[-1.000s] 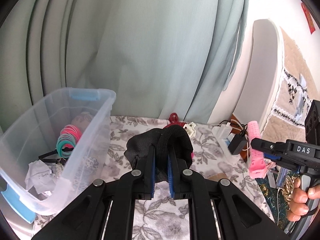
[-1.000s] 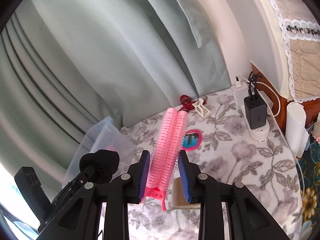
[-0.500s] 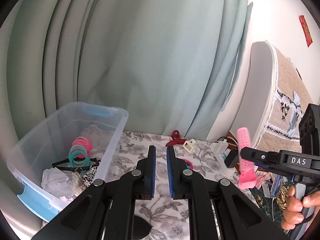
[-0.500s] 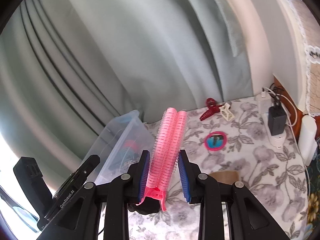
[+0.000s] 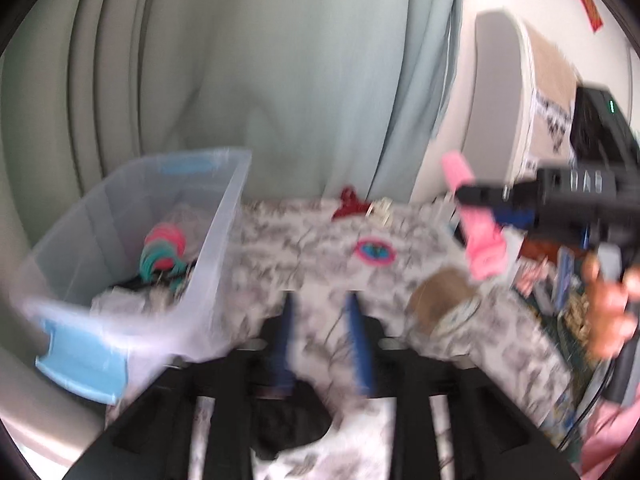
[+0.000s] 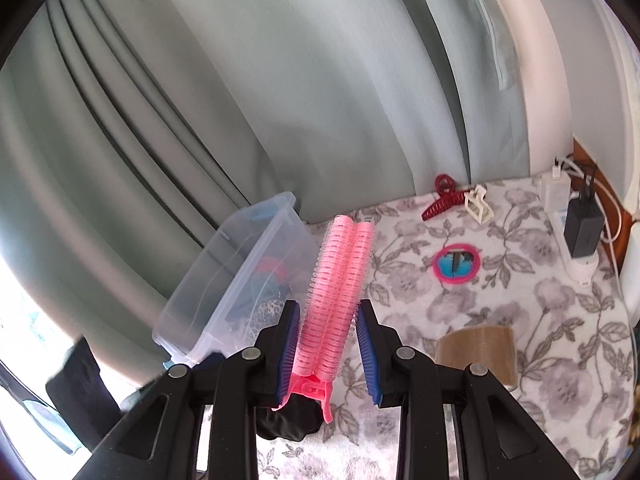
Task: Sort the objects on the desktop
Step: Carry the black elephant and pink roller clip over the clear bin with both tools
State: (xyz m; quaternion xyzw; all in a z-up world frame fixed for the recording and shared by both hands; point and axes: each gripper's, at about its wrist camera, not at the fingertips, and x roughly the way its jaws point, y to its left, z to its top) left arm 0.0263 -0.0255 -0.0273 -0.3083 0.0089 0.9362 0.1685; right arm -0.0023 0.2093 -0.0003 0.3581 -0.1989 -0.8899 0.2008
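Grey-green curtains backed a flowered cloth (image 6: 520,320). Right gripper (image 6: 328,344) clamped the pink hair roller (image 6: 340,292), light and springy, low near its clip, beside the bin (image 6: 240,280). Left gripper (image 5: 320,340) was opening, empty.

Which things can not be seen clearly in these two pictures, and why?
- Left wrist view: all motion-blurred; the bin's contents unclear.
- Black cloth item: mostly hidden behind the tongs in both views.
- Right wrist view: bin contents veiled by its cloudy wall; left tongs only a dark blur.
- Round pink item's picture: too small.
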